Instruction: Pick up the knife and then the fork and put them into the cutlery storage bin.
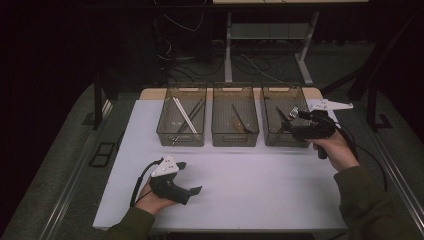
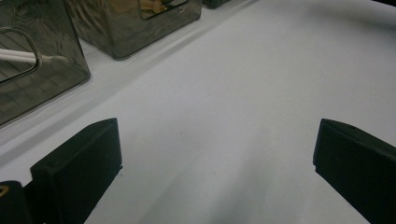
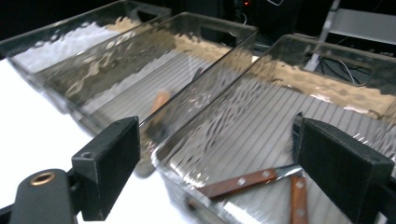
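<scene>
**A:** From the high view, which step are you on?

**B:** I'd judge it's the sorting step at the bins. My right tongs (image 1: 286,120) hang over the right bin (image 1: 285,142), released, nothing between the jaws. My left tongs (image 1: 192,177) rest on the white table (image 1: 250,200), well short of the left bin (image 1: 181,142) and middle bin (image 1: 235,142), and are just as empty.

**A:** And in the left gripper view?

**B:** The left tongs (image 2: 215,158) are spread wide with only bare table (image 2: 243,93) between them. The left bin (image 2: 42,79) sits ahead and off to one side, with a white stick (image 2: 16,56) inside it. The middle bin (image 2: 135,32) is beyond that. Nothing is within reach of these jaws.

**A:** And the right gripper view?

**B:** The right tongs (image 3: 217,163) gape over the near end of the right bin (image 3: 280,107). Two wooden-handled knives (image 3: 238,183) lie on its ribbed floor, below the jaws and closer to the right-hand one. One handle runs across the gap and the other sits under that jaw. Neither pad touches them. A wooden-handled utensil (image 3: 159,102) lies in the middle bin (image 3: 140,65), past the other jaw.

**A:** What does the next move call for?

**B:** If a knife is to come out, I'd drop straight down inside the wall, square the jaws across one handle, then clench. The crossed handles could make me catch both. If not, I'd lift clear of the rim before swinging away.
</scene>
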